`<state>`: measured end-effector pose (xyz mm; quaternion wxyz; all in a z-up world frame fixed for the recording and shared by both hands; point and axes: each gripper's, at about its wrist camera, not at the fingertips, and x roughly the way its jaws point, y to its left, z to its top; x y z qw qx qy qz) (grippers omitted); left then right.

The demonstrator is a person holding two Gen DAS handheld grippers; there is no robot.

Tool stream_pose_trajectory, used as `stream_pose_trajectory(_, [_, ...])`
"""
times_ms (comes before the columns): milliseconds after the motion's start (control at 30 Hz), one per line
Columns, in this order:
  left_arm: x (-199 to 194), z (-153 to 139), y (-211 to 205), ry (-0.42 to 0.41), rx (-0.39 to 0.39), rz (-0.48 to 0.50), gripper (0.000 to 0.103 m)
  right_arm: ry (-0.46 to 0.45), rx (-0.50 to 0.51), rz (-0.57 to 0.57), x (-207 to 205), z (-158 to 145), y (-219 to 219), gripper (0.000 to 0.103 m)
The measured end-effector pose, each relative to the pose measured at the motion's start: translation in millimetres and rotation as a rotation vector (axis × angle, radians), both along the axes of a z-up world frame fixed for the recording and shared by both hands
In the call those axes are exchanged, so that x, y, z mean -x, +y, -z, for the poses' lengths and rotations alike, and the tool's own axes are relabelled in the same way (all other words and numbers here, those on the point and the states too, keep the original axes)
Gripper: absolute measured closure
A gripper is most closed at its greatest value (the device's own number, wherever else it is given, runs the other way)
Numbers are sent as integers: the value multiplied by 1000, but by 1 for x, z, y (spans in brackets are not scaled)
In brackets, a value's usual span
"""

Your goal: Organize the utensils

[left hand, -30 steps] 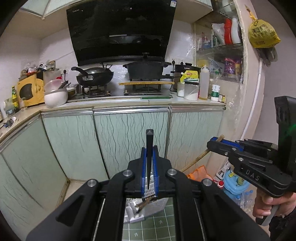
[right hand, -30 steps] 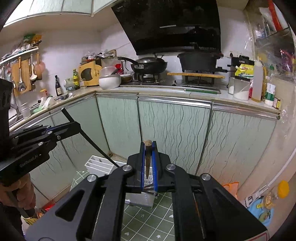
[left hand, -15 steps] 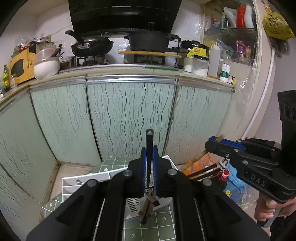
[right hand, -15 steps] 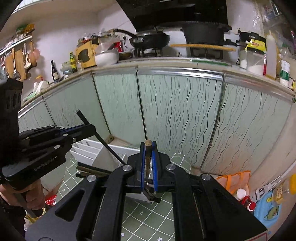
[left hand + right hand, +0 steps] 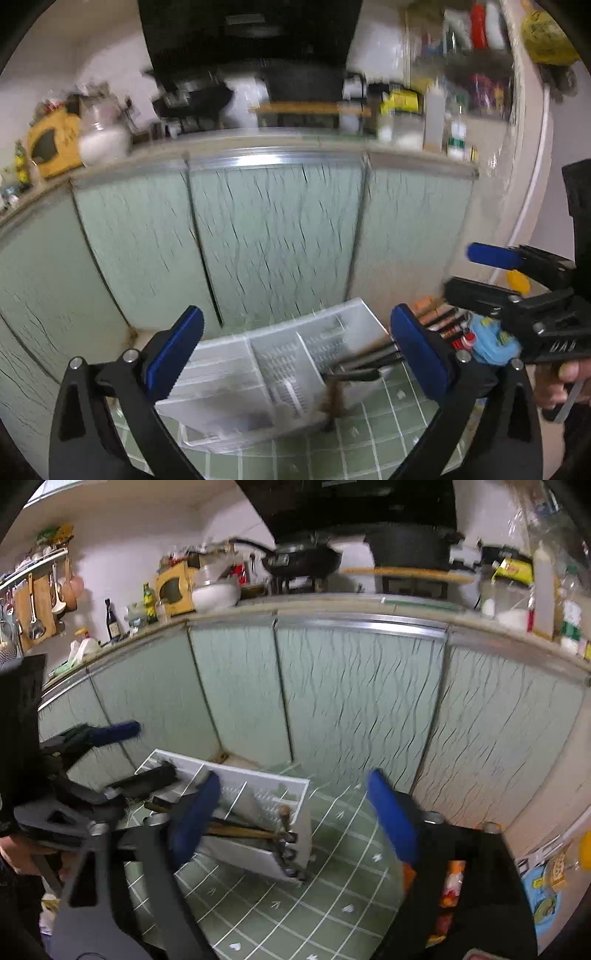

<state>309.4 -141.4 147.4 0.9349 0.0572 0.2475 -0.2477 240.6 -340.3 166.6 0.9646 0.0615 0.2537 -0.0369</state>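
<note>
Nearest the lens in the left wrist view, the left gripper (image 5: 295,347) has its blue-padded jaws spread wide, having just been opening, with nothing pinched between them. In the right wrist view the right gripper (image 5: 295,812) likewise stands apart after just opening, and grips nothing. Beyond both sits the white utensil organizer (image 5: 236,373), a divided plastic tray on a green grid mat (image 5: 280,904). Dark-handled utensils (image 5: 365,363) lie across its right end, sticking out past the rim; motion blur smears them, so their kinds cannot be told. A brownish handle below them is only a streak. In the right wrist view the same utensils (image 5: 243,830) are partly hidden behind the left blue pad. A hand (image 5: 569,380) holding the right gripper is cut off at the frame edge. Farther back stand pale green cabinet doors (image 5: 354,701), and above them a cluttered counter, blurred in the left view.
</note>
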Motion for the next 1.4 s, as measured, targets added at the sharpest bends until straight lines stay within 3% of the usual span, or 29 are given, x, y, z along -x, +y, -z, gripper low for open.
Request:
stream_pose_trajectory(33, [-1,-2,4,10,3,7,4,-8,-3,3,4,-3,-4,7])
stream_pose_trajectory(267, [5,-14,31,17,33,6,4,-7,44,8,18,-13,-8,7])
stream_pose_trajectory(733, [37,-25,43,-23,36,-12,4,-10,74,-4,43,-15,10,7])
stream_pose_trajectory(1167, [95,-7,67,-58,21,-120,4,-18,126,47,101,9,35,7])
stream_pose_trajectory(1400, [135,14,84,-88,-45,-208,4,-25,131,80,136,33,51,7])
